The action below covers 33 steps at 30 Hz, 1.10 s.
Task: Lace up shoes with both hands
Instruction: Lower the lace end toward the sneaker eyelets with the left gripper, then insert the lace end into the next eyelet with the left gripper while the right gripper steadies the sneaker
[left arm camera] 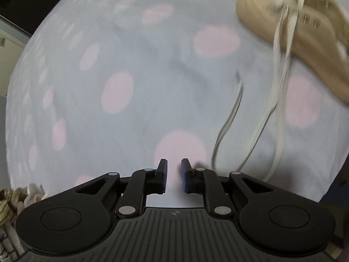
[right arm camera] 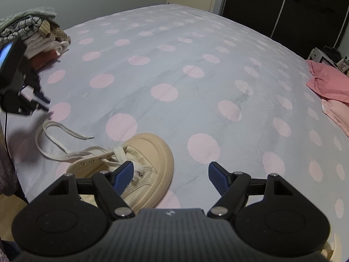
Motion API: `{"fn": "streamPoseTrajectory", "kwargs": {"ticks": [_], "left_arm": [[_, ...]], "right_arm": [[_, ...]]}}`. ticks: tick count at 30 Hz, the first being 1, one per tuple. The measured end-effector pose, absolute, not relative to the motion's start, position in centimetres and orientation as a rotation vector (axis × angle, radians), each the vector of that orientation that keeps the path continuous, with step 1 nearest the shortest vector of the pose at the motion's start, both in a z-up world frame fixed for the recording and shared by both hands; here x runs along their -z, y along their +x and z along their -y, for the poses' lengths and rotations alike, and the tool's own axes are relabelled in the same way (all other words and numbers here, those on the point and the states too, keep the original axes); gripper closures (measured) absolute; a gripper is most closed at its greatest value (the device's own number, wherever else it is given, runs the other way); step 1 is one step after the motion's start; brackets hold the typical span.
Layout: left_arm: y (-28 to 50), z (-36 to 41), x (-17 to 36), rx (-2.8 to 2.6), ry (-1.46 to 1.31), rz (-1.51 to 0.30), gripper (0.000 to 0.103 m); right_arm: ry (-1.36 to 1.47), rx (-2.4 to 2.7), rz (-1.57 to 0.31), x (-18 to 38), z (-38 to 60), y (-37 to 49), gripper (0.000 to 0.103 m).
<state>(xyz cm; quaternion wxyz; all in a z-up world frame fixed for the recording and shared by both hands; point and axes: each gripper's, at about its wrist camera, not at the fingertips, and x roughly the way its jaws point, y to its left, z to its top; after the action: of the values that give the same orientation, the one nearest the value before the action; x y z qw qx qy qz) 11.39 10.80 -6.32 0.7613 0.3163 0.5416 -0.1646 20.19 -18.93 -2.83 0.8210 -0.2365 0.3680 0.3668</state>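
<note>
A beige canvas shoe (right arm camera: 150,161) lies on a light blue bedsheet with pink dots (right arm camera: 174,83); it also shows blurred at the top right of the left wrist view (left arm camera: 305,26). Its white lace (right arm camera: 54,139) trails off to the left in loose loops, and runs down the right side of the left wrist view (left arm camera: 277,100). My right gripper (right arm camera: 171,172) is wide open and empty, its left finger (right arm camera: 123,174) over the shoe's eyelets. My left gripper (left arm camera: 174,170) has a narrow gap between its jaws with nothing in it, left of the lace. It shows at the left edge of the right wrist view (right arm camera: 41,100).
A pile of folded clothes (right arm camera: 37,37) sits at the bed's far left. Pink pillows (right arm camera: 329,87) lie at the right edge. Dark wardrobe doors (right arm camera: 283,2) stand behind the bed. The bed edge and wooden floor (right arm camera: 13,209) are at the lower left.
</note>
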Motion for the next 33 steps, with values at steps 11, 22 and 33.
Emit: {"fn": "streamPoseTrajectory", "kwargs": {"ticks": [11, 22, 33], "left_arm": [[11.7, -5.5, 6.9, 0.584, 0.642, -1.097, 0.08], [14.9, -4.8, 9.3, 0.543, 0.627, -1.169, 0.099], [13.2, -4.5, 3.7, 0.524, 0.59, -1.003, 0.101]], "right_arm": [[-0.489, -0.822, -0.869, 4.8, 18.6, 20.7, 0.025], [-0.353, -0.925, -0.951, 5.5, 18.9, 20.8, 0.036], [-0.335, -0.981, -1.013, 6.3, 18.3, 20.2, 0.08]]}}
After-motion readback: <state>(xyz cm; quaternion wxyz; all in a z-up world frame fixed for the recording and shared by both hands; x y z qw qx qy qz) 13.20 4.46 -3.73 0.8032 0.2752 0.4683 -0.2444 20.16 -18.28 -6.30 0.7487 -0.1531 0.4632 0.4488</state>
